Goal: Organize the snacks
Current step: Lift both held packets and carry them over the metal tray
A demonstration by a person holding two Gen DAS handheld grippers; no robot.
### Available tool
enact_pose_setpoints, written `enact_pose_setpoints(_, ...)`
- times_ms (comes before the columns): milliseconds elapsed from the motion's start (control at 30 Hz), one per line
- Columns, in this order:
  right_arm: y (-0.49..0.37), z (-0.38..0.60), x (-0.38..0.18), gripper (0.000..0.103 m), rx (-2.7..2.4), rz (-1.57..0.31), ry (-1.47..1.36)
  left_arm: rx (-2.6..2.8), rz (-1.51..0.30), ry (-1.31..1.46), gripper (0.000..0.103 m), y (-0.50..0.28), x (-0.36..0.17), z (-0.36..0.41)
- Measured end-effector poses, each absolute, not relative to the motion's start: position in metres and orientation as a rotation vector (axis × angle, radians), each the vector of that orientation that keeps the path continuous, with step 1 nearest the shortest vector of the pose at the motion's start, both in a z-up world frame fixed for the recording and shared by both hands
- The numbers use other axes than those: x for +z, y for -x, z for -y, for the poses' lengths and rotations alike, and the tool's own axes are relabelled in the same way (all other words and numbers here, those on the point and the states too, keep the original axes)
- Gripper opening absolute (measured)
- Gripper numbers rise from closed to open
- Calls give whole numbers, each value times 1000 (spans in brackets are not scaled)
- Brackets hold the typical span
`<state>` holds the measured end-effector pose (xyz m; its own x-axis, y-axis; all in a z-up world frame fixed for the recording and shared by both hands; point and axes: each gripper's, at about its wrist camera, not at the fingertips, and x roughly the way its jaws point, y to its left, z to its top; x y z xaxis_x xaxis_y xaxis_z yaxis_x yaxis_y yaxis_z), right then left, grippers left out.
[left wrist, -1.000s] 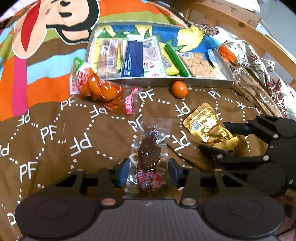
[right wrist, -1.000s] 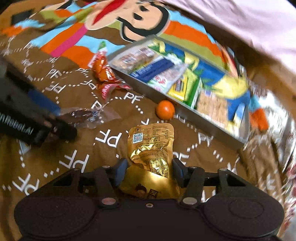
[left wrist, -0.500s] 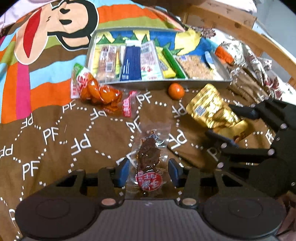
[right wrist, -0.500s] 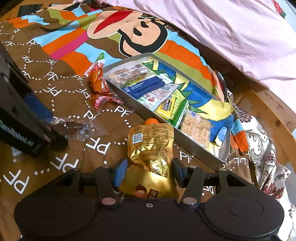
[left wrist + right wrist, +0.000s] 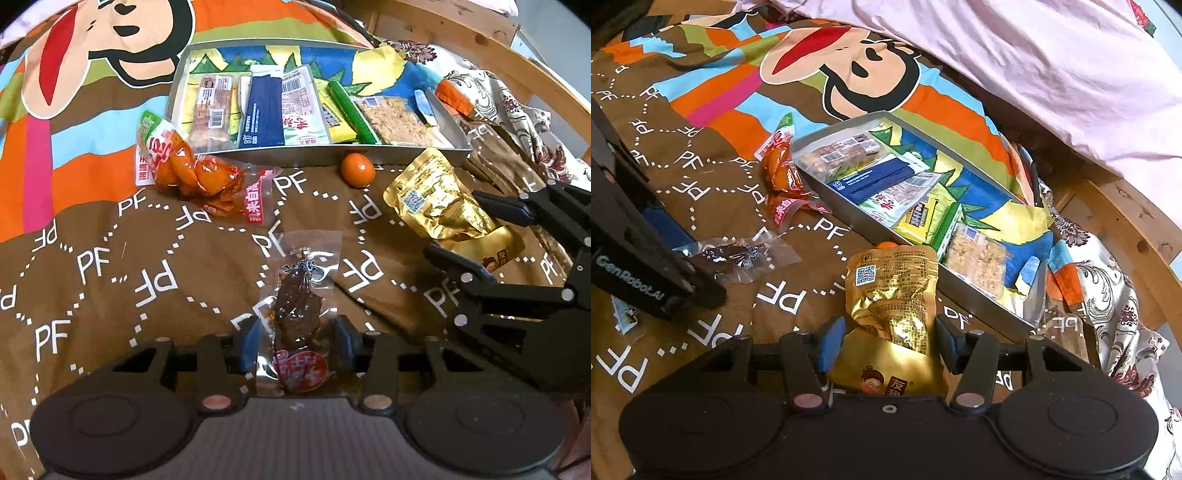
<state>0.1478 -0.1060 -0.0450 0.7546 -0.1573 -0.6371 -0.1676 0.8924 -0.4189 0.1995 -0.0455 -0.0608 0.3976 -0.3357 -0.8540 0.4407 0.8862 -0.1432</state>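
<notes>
A clear packet of dark dried meat (image 5: 295, 314) lies flat on the brown blanket. My left gripper (image 5: 297, 343) straddles its near end, and its jaws are closing, with the blue pads just at the film's edges. My right gripper (image 5: 886, 339) is shut on a gold foil pouch (image 5: 892, 288), holding it off the blanket near the tray's front wall. The left wrist view shows that pouch (image 5: 439, 199) in the right gripper (image 5: 454, 225) at the right. The grey metal tray (image 5: 295, 153) holds several packaged snacks.
An orange snack packet (image 5: 192, 173) lies against the tray's front left corner. A small tangerine (image 5: 357, 170) rests by the tray's front wall. A pink quilt (image 5: 1052, 66) lies behind the tray, with a wooden bed frame (image 5: 1137, 221) and floral cloth (image 5: 1115, 295) on the right.
The right gripper has lifted the gold pouch off the blanket and carried it closer to the tray, tilting upward. The left jaws have narrowed around the meat packet, which has not moved.
</notes>
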Motion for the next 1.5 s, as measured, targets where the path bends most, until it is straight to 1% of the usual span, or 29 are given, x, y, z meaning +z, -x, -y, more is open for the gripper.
enact_pose_setpoints(267, -143, 113, -34, 55, -32, -677, 447, -489, -939, -103, 46, -183, -39, 46)
enact_pose_setpoints(667, -139, 126, -2, 56, -94, -551, 422, -457, -806, 65, 46, -194, -16, 36)
enact_pose_setpoints(800, -145, 138, 12, 56, -117, -534, 424, -478, -781, 124, 46, -213, -6, 42)
enact_pose_setpoints(1000, -169, 160, 22, 56, -143, -496, 485, -518, -701, 139, 46, -253, 9, 70)
enact_pose_setpoints(1200, -206, 186, 5, 56, -163, -434, 429, -542, -605, 151, 46, -296, 16, 93)
enact_pose_setpoints(1333, -240, 191, -8, 56, -174, -437, 388, -538, -544, 135, 46, -320, 9, 104)
enact_pose_setpoints(1500, -274, 195, -16, 56, -209, -414, 379, -519, -521, 180, 46, -346, -4, 107)
